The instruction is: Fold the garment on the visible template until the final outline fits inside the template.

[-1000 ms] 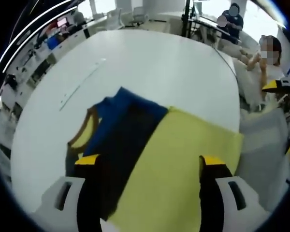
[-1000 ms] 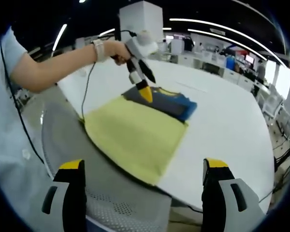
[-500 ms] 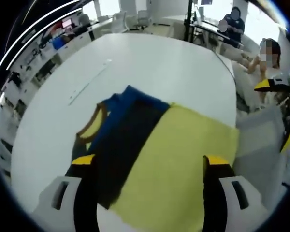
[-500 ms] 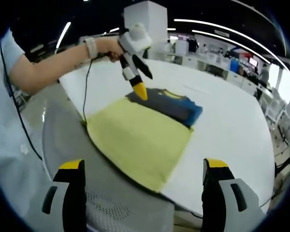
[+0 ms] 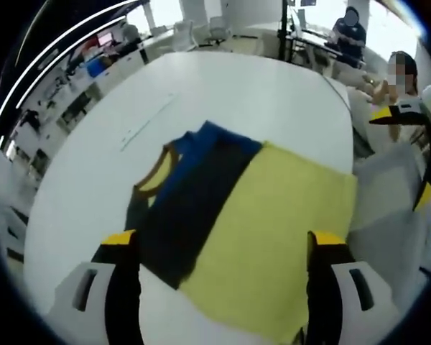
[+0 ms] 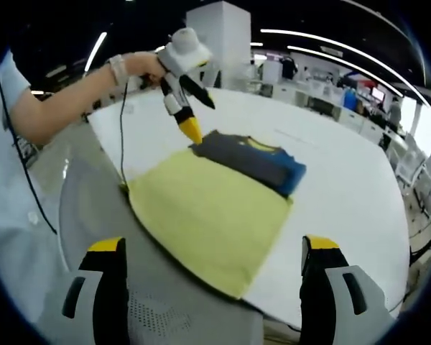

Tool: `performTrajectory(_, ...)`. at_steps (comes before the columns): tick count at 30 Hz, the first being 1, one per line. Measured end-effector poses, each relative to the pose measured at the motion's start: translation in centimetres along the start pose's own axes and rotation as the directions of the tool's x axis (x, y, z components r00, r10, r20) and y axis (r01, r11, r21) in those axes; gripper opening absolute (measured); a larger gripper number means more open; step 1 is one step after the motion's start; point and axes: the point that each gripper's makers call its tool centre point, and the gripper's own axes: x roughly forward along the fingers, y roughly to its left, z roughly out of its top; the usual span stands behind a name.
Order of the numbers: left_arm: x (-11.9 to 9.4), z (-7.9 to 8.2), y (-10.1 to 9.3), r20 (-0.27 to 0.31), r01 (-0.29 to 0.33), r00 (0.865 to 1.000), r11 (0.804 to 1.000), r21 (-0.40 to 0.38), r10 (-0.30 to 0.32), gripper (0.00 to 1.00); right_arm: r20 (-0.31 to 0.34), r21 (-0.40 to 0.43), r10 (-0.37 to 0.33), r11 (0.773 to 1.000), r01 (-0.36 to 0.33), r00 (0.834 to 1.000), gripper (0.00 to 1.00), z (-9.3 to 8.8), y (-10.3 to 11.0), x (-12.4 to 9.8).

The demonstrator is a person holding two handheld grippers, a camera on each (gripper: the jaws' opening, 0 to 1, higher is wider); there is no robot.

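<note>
Folded garment (image 5: 194, 198) lies on white table (image 5: 230, 93), a dark grey and blue knit bundle with a mustard-trimmed neckline, compacted into 1 long narrow strip. It sits alongside the yellow template (image 5: 273, 237), overlapping that sheet's edge and otherwise resting on bare table; strip's long axis runs parallel to that edge. Template is a flat, matte, soft-looking rectangle; its near part hangs past the table rim in the right gripper view. Left gripper (image 5: 219, 248) hovers above, jaws spread wide and holding nothing, garment just ahead between and beyond the tips. From the right gripper view the same tool (image 6: 190, 129) hangs over the strip's near end, yellow tips pointing down, not touching cloth. Right gripper (image 6: 208, 251) is well back off the table edge, jaws apart and empty, template (image 6: 208, 208) between it and the garment (image 6: 255, 162). Left is clearly the nearer tool. Judgement: outline looks small enough, but most of it lies off the sheet; the coming move is a sideways shift across the short axis, onto the yellow.
</note>
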Motion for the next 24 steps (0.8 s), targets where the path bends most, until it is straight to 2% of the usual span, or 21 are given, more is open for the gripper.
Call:
performTrajectory(11,-1.9,-1.5,0.6,0.029,-0.017,0.999,1.000,-0.013,0.017,0.99,0.003,-0.010,-0.011,1.000,0.011,1.000,1.00,1.1,0.2,0.7)
performTrajectory(24,-4.0,-2.9,0.5,0.065,-0.026,0.998,0.999,-0.045,0.029,1.00,0.006,-0.018,-0.021,1.000,0.021,1.000,1.00,1.8,-0.2,1.1)
